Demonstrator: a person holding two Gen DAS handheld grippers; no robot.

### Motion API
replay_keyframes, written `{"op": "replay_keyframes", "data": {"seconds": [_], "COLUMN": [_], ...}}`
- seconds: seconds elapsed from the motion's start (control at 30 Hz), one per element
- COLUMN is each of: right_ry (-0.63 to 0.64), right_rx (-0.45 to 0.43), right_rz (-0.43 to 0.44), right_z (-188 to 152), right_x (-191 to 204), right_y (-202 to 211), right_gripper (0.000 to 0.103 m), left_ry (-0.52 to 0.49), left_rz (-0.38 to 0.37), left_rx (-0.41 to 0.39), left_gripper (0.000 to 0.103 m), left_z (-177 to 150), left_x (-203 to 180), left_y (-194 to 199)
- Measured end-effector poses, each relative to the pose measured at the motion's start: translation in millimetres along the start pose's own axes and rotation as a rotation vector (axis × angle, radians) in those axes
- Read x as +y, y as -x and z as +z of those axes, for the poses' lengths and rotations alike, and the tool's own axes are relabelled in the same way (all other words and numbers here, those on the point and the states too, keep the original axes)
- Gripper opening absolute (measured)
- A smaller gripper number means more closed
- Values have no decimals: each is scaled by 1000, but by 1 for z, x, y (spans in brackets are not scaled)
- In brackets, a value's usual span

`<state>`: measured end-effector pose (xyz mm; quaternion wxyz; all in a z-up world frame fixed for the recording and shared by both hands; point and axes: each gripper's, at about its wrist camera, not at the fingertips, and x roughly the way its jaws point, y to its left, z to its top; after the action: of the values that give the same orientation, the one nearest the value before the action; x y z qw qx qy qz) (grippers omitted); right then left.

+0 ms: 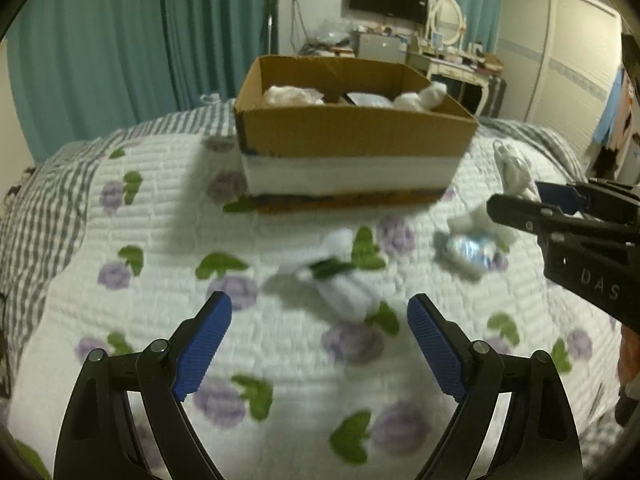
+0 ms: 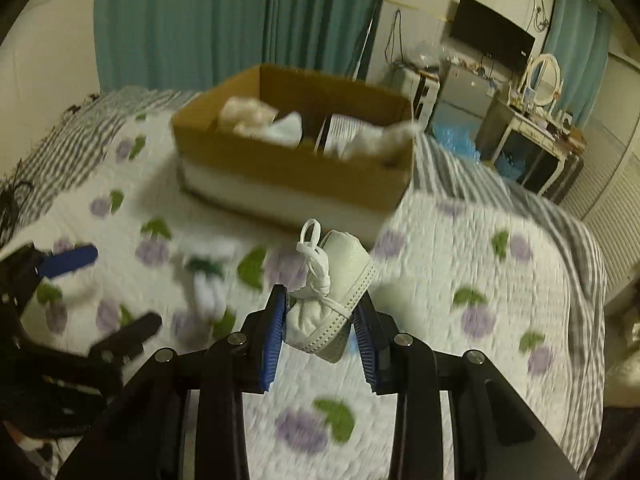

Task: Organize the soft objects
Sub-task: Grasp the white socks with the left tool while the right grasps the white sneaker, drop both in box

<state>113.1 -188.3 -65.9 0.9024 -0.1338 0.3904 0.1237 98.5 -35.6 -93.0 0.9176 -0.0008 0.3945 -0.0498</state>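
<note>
Currently my right gripper (image 2: 320,320) clamps a small white baby shoe (image 2: 334,300) above the quilt (image 2: 460,248), presumably bound for the far cardboard box (image 2: 296,160), while my left gripper (image 1: 320,344), jaws apart, faces a white-and-green sock (image 1: 340,276) nearby.

Dim, motion-blurred, fisheye-warped edges

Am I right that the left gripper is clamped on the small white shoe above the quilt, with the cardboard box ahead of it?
Not quite: the right gripper clamps the small white shoe, as the right wrist view shows. The left gripper is open and empty. The cardboard box does sit ahead on the quilt.
</note>
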Motion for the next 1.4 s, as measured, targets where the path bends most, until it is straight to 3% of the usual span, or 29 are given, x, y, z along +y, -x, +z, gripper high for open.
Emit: {"op": "replay_keyframes", "data": {"seconds": [0.2,0.3,0.6,0.67,0.8,1.07,1.4], "right_ry": [-28,-57,-74,-70,-74,-75,25], "right_rx": [14,29,56,49,14,-66,-200], "right_rz": [27,55,76,76,84,91,45], "right_z": [14,4,-13,-12,-10,5,79], "right_x": [-14,-23,-36,-35,-32,-29,-17], "right_y": [-35,-51,-72,-68,-50,9,87], "right_gripper": [33,33,33,33,33,33,33], "left_ry": [20,43,26,22,-10,-48,-56], "left_rz": [40,44,15,-2,8,13,37], "left_rx": [36,75,109,109,71,-70,-223], "left_gripper": [89,72,49,44,44,44,44], "left_z": [11,11,4,4,5,32,105], "left_x": [-5,-4,-5,-3,-7,-4,3], "left_y": [-50,-76,-96,-90,-63,19,70]}}
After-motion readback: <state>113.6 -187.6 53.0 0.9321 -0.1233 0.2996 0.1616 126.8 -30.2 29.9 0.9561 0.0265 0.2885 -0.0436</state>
